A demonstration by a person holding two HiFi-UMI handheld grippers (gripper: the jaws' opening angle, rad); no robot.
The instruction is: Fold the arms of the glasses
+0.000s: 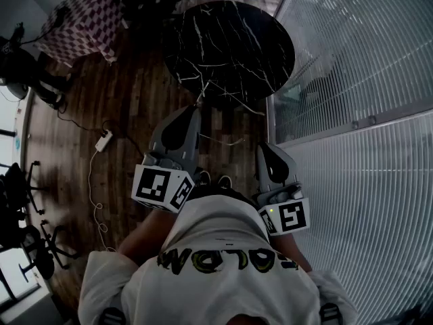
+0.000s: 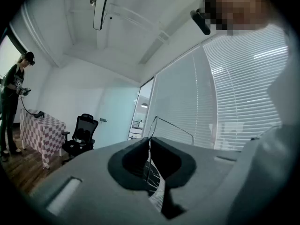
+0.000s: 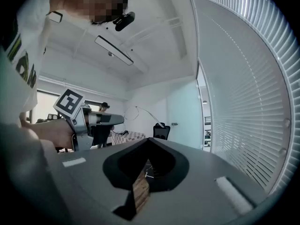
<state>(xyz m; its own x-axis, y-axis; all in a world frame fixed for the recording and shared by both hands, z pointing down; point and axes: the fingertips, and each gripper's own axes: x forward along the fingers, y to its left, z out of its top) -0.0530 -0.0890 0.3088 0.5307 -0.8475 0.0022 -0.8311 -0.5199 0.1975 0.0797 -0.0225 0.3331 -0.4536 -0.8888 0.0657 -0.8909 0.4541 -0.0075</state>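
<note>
The glasses [image 2: 174, 126] are thin wire ones. They rise from the tip of my left gripper [image 2: 150, 139], whose jaws are shut on the wire. In the right gripper view the glasses [image 3: 145, 110] arc out from the left gripper [image 3: 119, 120], held level at chest height. In the head view the left gripper [image 1: 197, 109] is just short of the near edge of the black marble table [image 1: 230, 39], and the glasses [image 1: 202, 92] show as faint pale lines. My right gripper [image 1: 261, 147] is beside it, a little nearer my body, and in its own view the right gripper [image 3: 149, 140] is shut with nothing in it.
A slatted glass wall [image 1: 352, 66] runs close along the right. A checkered-cloth table [image 1: 84, 22] and an office chair [image 2: 82, 135] stand further off, with another person [image 2: 11, 102] beside them. A power strip and cable [image 1: 103, 139] lie on the wood floor.
</note>
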